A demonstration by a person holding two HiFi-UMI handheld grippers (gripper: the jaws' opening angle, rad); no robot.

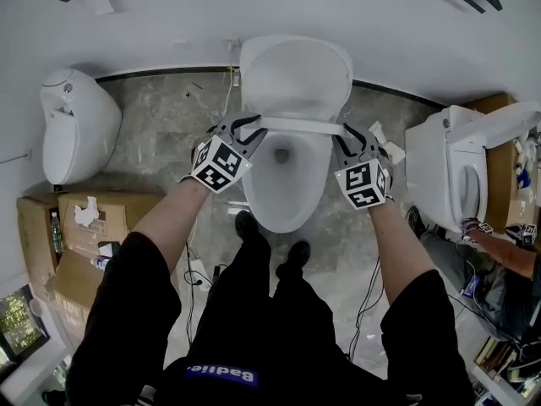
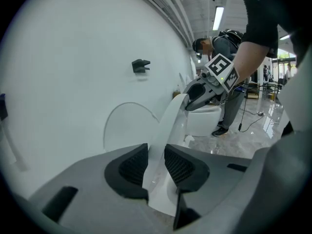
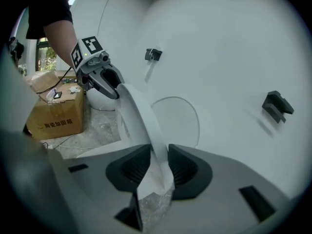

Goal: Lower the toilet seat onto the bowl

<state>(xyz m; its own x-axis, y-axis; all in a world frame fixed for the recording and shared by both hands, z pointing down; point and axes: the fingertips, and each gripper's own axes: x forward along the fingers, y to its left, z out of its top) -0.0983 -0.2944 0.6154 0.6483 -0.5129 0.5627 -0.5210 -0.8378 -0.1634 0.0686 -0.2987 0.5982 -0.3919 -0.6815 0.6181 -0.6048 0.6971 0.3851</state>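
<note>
A white toilet stands against the wall straight ahead, its lid (image 1: 296, 74) upright. The toilet seat (image 1: 300, 126) hangs tilted, partway between the lid and the bowl (image 1: 287, 197). My left gripper (image 1: 251, 130) is shut on the seat's left side and my right gripper (image 1: 345, 135) is shut on its right side. In the left gripper view the seat (image 2: 170, 118) runs between the black pads of the left gripper (image 2: 156, 161), with the right gripper (image 2: 201, 95) at its far end. In the right gripper view the seat (image 3: 141, 113) passes between the pads of the right gripper (image 3: 158, 167), and the left gripper (image 3: 105, 84) holds the far end.
A second white fixture (image 1: 76, 125) stands at the left and another toilet (image 1: 448, 172) at the right. Cardboard boxes (image 1: 84, 227) sit at the left. Cables (image 1: 369, 290) trail over the marble floor. My shoes (image 1: 247, 225) are just before the bowl. Another person's arm (image 1: 507, 252) is at the right.
</note>
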